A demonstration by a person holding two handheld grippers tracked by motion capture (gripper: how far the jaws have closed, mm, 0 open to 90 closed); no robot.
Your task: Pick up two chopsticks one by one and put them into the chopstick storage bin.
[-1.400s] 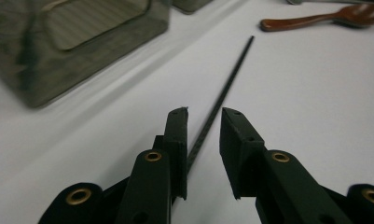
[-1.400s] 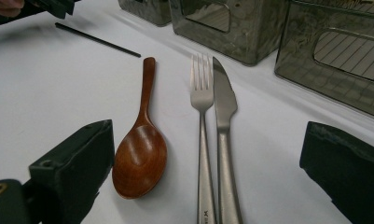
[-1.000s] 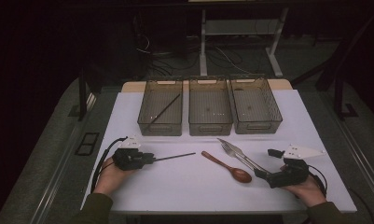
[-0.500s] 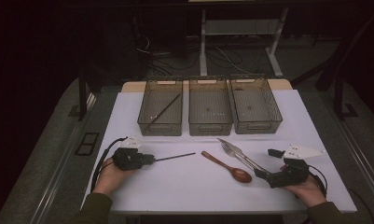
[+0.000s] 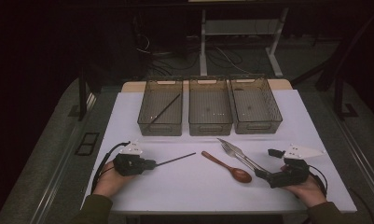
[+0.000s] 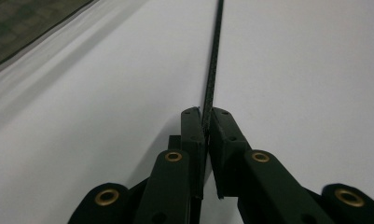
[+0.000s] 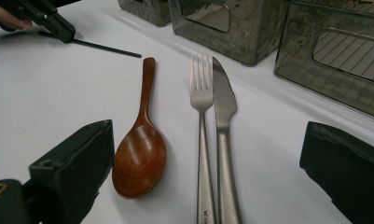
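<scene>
The white tabletop [image 5: 184, 186] carries everything, and the middle bin [image 5: 210, 106] of three mesh bins serves as the landmark. One bin [image 5: 160, 107] stands just left of it and holds one thin black stick [image 5: 162, 111] lying slantwise; the other bin [image 5: 255, 105] stands just right of it. Nearer the person than the middle bin lie one wooden spoon [image 5: 227, 167], one fork [image 7: 201, 121] and one knife [image 7: 222, 116], the last two side by side. Nearer and to the left of the middle bin lies a second black stick [image 5: 176, 159], flat on the cloth.

The left gripper [image 5: 147, 164] has just been closing its fingers, and in the left gripper view they now pinch the near end of that stick [image 6: 212, 70] between them. The pick-up looks secured, so a lift toward the left bin, where its twin lies, seems the likely next step.

The right gripper [image 5: 264, 176] rests nearer and to the right of the middle bin, its fingers [image 7: 77, 163] spread wide around the spoon bowl and cutlery handles, gripping nothing.
</scene>
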